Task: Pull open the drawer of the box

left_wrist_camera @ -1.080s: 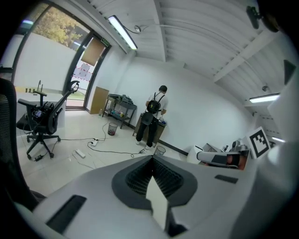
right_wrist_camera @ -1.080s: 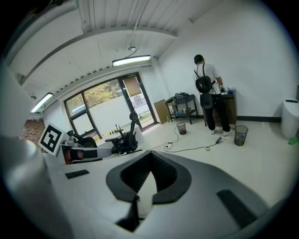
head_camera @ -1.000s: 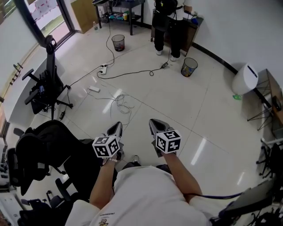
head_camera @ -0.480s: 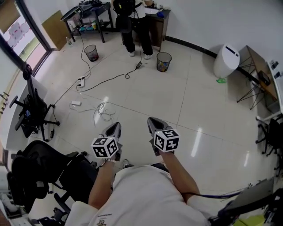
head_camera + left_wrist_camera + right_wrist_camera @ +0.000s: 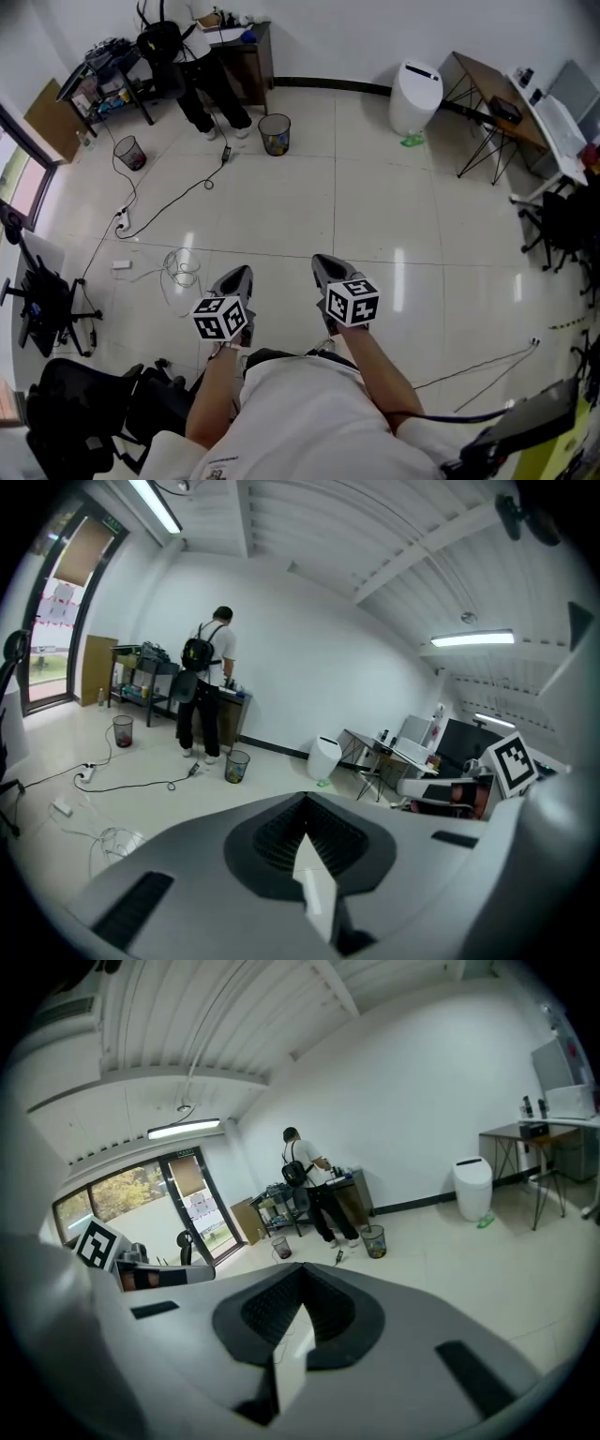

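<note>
No box or drawer shows in any view. In the head view both grippers are held side by side in front of the person's body, over bare tiled floor. My left gripper (image 5: 240,274) is shut with nothing between its jaws, and my right gripper (image 5: 323,263) is shut and empty too. The left gripper view looks over its closed jaws (image 5: 305,803) across the room. In the right gripper view the closed jaws (image 5: 302,1274) point at the same open floor.
A person (image 5: 202,56) stands at a desk at the back left, with a waste basket (image 5: 274,133) nearby. A white bin (image 5: 415,84) and a folding table (image 5: 497,98) stand at the back right. Cables (image 5: 178,267) lie on the floor, office chairs (image 5: 42,309) at left.
The whole view has swung to the right: the person at the desk and the baskets slid to the picture's left and the white bin came toward the middle. Both grippers stay shut, side by side.
</note>
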A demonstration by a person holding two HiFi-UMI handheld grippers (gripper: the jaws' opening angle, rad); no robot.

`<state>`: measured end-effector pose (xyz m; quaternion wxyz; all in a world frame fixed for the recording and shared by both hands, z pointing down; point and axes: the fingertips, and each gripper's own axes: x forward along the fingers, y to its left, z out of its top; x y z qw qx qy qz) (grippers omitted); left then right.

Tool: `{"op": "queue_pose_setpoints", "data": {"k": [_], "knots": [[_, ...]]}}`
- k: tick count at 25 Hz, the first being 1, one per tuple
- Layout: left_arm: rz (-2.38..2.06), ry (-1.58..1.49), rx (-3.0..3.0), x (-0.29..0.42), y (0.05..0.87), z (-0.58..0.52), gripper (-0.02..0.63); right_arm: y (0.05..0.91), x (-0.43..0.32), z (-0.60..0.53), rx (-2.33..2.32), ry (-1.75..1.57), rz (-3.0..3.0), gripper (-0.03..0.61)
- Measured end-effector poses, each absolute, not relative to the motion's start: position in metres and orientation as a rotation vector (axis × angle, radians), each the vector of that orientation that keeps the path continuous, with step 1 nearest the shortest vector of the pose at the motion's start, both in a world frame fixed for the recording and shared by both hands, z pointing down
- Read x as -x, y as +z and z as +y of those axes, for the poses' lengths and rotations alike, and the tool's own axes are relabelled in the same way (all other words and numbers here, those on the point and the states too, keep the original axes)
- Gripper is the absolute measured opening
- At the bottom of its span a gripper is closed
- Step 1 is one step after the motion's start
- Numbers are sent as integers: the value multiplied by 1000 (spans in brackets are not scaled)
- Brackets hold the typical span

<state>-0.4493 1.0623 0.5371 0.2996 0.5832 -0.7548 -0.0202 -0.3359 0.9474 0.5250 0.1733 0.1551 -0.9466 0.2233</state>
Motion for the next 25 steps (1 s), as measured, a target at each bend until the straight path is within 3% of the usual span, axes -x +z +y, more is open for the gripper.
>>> {"op": "queue_pose_setpoints", "data": {"k": [11,25], "knots": [[-1797,48,-1764,348,543,945,2,534,226,861,-732,746,-2652,-14],[-1592,122,-1911,353,545,794,2,541,226,736,-985,846,-2596,-14]]}}
